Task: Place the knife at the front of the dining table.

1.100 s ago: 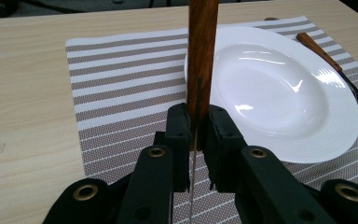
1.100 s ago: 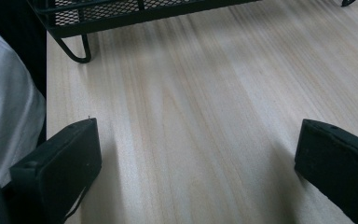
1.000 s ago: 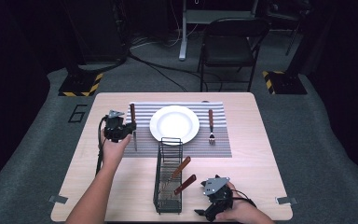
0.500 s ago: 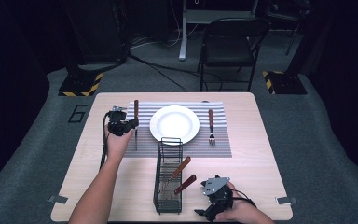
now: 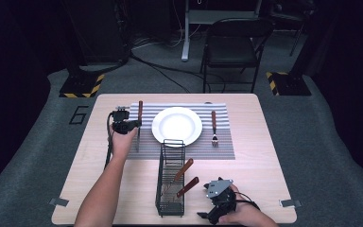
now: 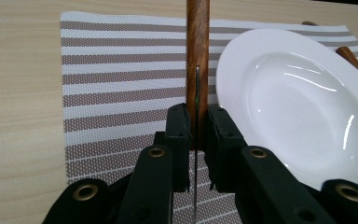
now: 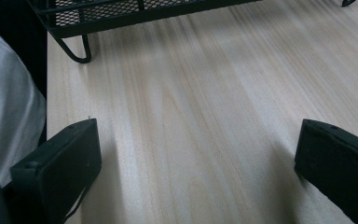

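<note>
A wooden-handled knife [image 5: 140,109] stands over the striped placemat [image 5: 217,150], just left of the white plate [image 5: 177,126]. My left gripper [image 5: 131,124] is shut on it. In the left gripper view the jaws pinch the thin blade, my left gripper [image 6: 197,135] low in the frame, the knife's brown handle [image 6: 198,51] pointing away beside the plate [image 6: 298,102]. A fork [image 5: 214,127] lies on the mat right of the plate. My right gripper [image 5: 208,215] rests at the table's near edge, open; the right gripper [image 7: 196,158] has bare tabletop between its jaws.
A black wire basket [image 5: 171,177] stands in front of the plate and holds two wooden-handled utensils [image 5: 184,169]. Its foot and mesh basket wall [image 7: 121,14] lie just ahead of the right gripper. A chair [image 5: 231,52] stands beyond the table's far edge.
My left gripper has carried the knife a little to the right and away from me, closer to the plate's left side. The right gripper has stayed put.
</note>
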Demonstrator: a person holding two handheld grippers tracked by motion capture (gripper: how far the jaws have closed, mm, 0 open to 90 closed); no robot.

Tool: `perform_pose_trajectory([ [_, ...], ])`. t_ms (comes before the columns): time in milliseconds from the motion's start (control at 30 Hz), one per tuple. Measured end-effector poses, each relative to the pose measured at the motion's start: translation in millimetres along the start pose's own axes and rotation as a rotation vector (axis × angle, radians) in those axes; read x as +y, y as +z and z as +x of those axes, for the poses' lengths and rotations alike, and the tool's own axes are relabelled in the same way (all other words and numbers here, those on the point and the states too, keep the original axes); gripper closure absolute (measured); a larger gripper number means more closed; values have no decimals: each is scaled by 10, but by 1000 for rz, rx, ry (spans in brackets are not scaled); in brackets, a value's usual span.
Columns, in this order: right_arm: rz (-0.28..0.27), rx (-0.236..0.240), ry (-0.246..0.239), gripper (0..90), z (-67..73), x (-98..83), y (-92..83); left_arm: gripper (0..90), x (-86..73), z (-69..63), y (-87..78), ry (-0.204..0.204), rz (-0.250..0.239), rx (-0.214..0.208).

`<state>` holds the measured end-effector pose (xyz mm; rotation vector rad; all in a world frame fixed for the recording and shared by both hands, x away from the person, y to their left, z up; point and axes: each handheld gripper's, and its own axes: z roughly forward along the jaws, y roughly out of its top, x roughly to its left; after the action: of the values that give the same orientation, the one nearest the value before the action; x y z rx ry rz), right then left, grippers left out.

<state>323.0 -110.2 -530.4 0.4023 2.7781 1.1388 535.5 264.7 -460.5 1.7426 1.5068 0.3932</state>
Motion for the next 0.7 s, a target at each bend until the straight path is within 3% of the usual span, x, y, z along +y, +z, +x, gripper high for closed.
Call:
perform_pose_trajectory([
  [267, -1, -1, 0, 0, 1, 0, 1, 801, -14, 79, 106, -49, 17, -8],
  [400, 0, 0, -1, 0, 0, 0, 0, 801, -28, 116, 167, -109, 18, -10],
  [567, 0, -1, -1, 0, 1, 0, 1, 801, -59, 153, 272, -127, 31, -1],
  [700, 0, -1, -1, 0, 1, 0, 1, 800, -86, 205, 336, -167, 42, -8],
])
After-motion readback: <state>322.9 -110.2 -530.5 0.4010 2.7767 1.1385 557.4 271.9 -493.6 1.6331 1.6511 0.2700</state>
